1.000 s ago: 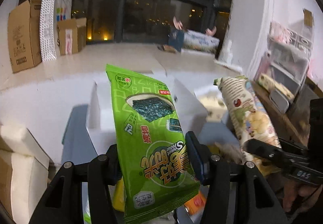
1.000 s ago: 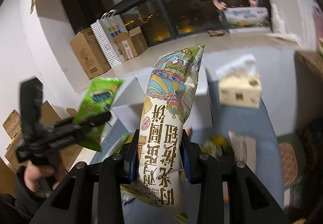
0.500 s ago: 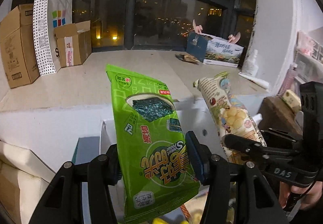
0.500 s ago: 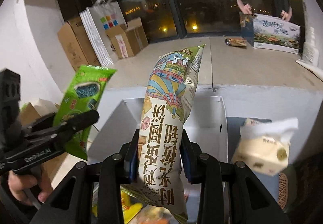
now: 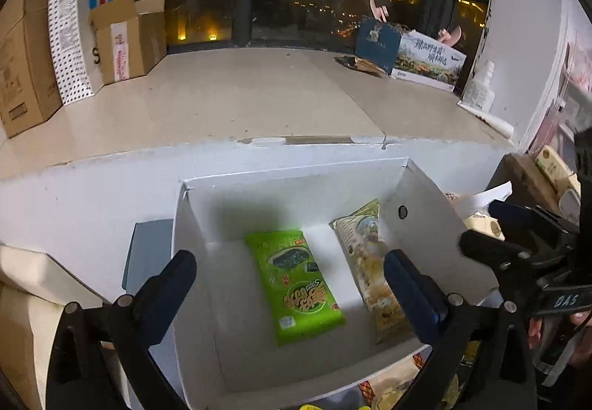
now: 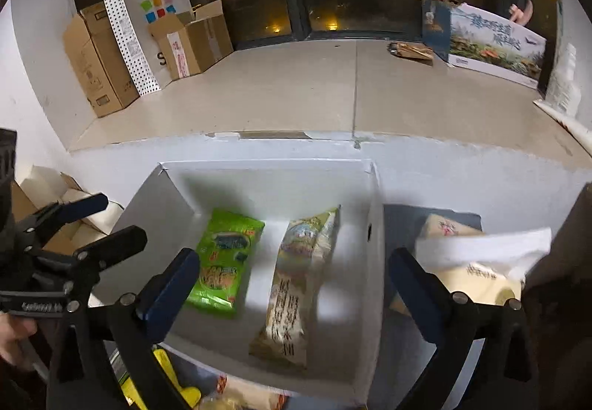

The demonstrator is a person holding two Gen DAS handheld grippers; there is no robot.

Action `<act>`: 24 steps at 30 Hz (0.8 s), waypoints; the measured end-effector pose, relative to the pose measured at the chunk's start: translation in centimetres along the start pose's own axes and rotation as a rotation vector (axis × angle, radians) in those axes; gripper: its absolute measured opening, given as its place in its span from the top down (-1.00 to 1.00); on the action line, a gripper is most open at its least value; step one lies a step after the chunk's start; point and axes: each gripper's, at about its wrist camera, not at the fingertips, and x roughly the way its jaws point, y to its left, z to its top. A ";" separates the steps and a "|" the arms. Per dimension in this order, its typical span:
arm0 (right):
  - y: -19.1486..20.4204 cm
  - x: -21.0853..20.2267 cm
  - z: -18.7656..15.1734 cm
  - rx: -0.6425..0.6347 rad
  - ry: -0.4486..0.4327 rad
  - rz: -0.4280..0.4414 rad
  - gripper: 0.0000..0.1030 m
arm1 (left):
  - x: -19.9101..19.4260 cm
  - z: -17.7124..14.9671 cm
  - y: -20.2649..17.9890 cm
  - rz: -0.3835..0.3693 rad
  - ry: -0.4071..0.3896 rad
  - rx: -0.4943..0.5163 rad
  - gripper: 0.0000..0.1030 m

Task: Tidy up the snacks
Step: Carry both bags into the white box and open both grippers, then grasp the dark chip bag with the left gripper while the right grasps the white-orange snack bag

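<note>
Two glossy snack packets lay flat and side by side, not touching, on the floor of an open white cardboard box (image 5: 296,184) as both grippers hovered above it. The left gripper (image 5: 288,282), its two blue-padded black fingers spread wide, held nothing. Toward the box's left wall rested the rectangular green seaweed packet (image 5: 296,284), crinkled foil printed with yellow lettering; toward the right wall, the longer, narrower cream biscuit packet (image 5: 373,262), its ends crimped. The right gripper (image 6: 292,280) likewise stood spread and empty over the same pair, the seaweed packet (image 6: 224,258) left of the biscuit packet (image 6: 296,284). Just outside the box's right wall sat one soft tissue pack (image 6: 477,262), a white sheet protruding.
</note>
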 end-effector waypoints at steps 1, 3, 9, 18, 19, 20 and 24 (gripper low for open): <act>-0.1 -0.3 -0.2 0.006 -0.010 -0.001 -1.00 | -0.4 -0.2 -0.1 0.000 -0.010 0.000 -1.00; -0.4 -2.0 -0.9 0.022 -0.030 0.014 -1.00 | -2.4 -1.1 -0.2 -0.016 -0.052 0.009 -1.00; -1.1 -9.0 -4.6 0.085 -0.167 0.095 -1.00 | -9.0 -4.4 -0.5 -0.078 -0.161 -0.016 -1.00; -2.5 -17.0 -15.9 0.183 -0.200 0.038 -1.00 | -15.6 -11.8 -2.2 -0.145 -0.228 -0.004 -1.00; -2.5 -17.3 -17.3 0.198 -0.187 0.020 -1.00 | -15.8 -12.6 -2.5 -0.147 -0.208 -0.002 -1.00; -2.7 -17.5 -18.9 0.219 -0.171 0.006 -1.00 | -15.9 -13.6 -2.8 -0.155 -0.183 -0.001 -1.00; -4.2 -16.8 -23.3 0.319 -0.086 -0.005 -1.00 | -16.4 -16.9 -3.8 -0.202 -0.147 0.005 -1.00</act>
